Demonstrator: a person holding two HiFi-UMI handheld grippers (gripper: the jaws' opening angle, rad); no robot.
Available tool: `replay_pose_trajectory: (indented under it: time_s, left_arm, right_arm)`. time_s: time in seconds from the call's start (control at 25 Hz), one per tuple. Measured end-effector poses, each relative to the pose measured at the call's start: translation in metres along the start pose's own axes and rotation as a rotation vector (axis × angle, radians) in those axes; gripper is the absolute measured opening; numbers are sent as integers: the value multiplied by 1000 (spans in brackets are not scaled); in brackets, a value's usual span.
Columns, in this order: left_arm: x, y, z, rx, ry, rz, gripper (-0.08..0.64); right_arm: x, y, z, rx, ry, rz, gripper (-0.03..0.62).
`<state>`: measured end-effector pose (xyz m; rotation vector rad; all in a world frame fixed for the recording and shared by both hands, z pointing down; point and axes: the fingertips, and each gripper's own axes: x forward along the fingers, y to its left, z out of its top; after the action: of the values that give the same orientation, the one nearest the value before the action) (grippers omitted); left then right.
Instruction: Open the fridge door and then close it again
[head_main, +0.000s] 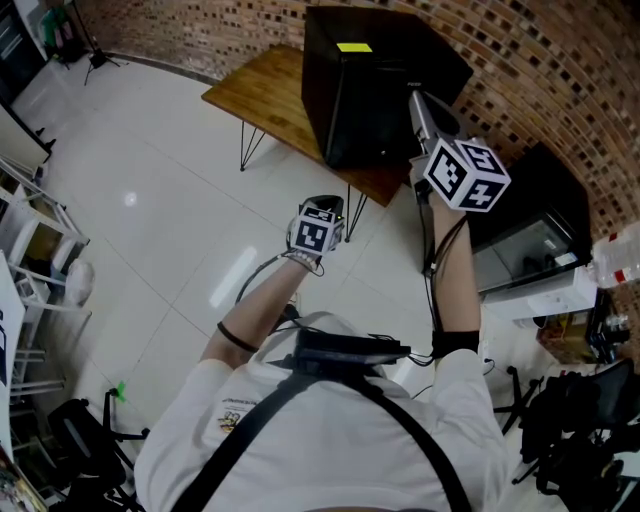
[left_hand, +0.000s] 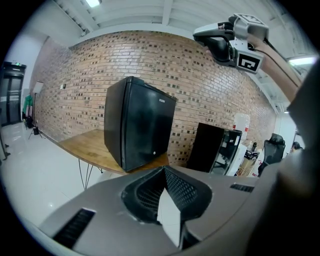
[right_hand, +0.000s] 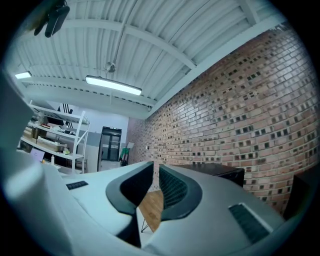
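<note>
Black box-shaped mini fridge sits shut on the wooden table by the brick wall. Right gripper is nearer, level at its near right edge, jaws slightly parted, nothing between. Left gripper hangs low, well back, clenched empty.

Bright, even indoor light from the ceiling strip lamp. Glare streak on the glossy floor. Left & right gripper views: heavy fisheye, black vignette at corners, foreground soft. Fridge near-black, little detail.
</note>
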<state>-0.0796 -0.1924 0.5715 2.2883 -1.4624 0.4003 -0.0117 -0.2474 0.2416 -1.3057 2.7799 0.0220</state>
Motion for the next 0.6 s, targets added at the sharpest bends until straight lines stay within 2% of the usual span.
replay_pose_trajectory:
  time_s: [0.04, 0.4, 0.6]
  left_arm:
    - [1, 2, 0, -1, 1, 0, 0]
    - [22, 26, 9, -16, 8, -12, 0]
    - [38, 47, 20, -18, 7, -27, 0]
  right_arm:
    - [3, -1, -2, -5, 6, -8, 97]
    - [54, -11, -34, -13, 107, 0, 307]
    - [90, -23, -57, -5, 149, -17, 321]
